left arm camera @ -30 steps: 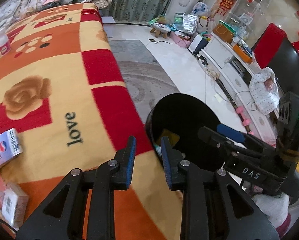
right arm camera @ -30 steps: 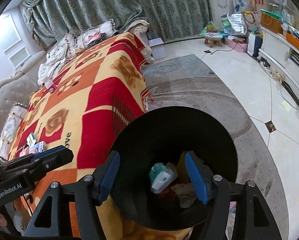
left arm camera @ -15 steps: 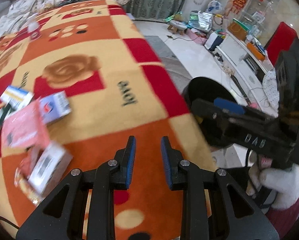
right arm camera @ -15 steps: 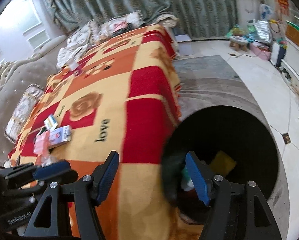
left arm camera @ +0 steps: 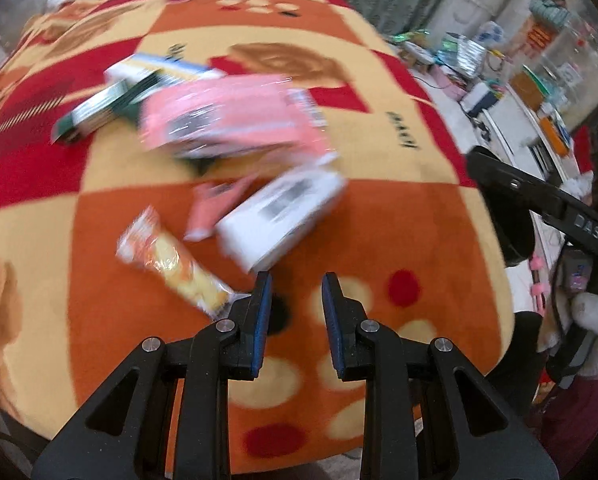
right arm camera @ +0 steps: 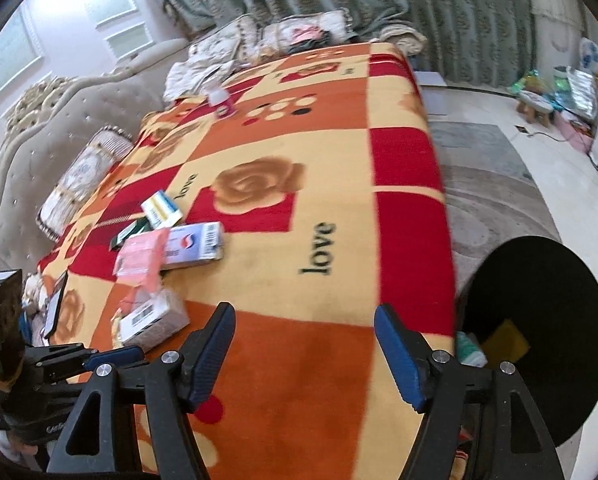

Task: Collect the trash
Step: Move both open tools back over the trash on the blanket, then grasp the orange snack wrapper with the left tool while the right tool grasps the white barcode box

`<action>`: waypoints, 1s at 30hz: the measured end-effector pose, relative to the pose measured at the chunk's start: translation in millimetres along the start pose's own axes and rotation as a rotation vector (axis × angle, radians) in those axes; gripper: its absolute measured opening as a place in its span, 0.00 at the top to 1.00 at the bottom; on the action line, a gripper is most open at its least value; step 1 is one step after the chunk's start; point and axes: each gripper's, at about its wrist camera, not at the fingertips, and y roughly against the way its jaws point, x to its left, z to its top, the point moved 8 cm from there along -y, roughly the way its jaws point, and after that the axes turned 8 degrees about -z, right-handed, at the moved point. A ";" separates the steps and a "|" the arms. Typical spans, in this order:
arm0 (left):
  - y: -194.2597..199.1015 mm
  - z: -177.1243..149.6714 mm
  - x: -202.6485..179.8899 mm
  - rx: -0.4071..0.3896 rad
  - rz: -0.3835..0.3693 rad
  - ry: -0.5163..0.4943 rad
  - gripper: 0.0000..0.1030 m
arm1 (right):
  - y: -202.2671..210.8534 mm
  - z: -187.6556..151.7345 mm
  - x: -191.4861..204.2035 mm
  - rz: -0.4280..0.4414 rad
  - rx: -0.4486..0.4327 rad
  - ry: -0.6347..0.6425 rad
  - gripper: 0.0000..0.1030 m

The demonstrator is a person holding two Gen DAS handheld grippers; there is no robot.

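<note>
Orange blanket [left arm camera: 399, 220] bears litter: white box [left arm camera: 279, 220], blurred, probably nearest target. Left gripper [left arm camera: 295, 300] narrow, empty; right gripper [right arm camera: 305, 344] opening, empty, bin [right arm camera: 539, 320] right.

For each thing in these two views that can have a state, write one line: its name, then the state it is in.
left gripper: jaws narrowly apart, empty
right gripper: jaws opening, nothing between them
black bin: uncovered, some trash inside
white box: lying flat on the blanket, unheld
yellow snack packet: lying on the blanket, unheld
pink packet: lying on other litter, unheld
small bottle: standing upright
</note>
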 end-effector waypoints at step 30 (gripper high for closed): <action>43.9 5.3 83.8 -0.074 0.041 0.084 0.55 | -68.5 -42.6 171.0 0.203 0.156 0.468 0.15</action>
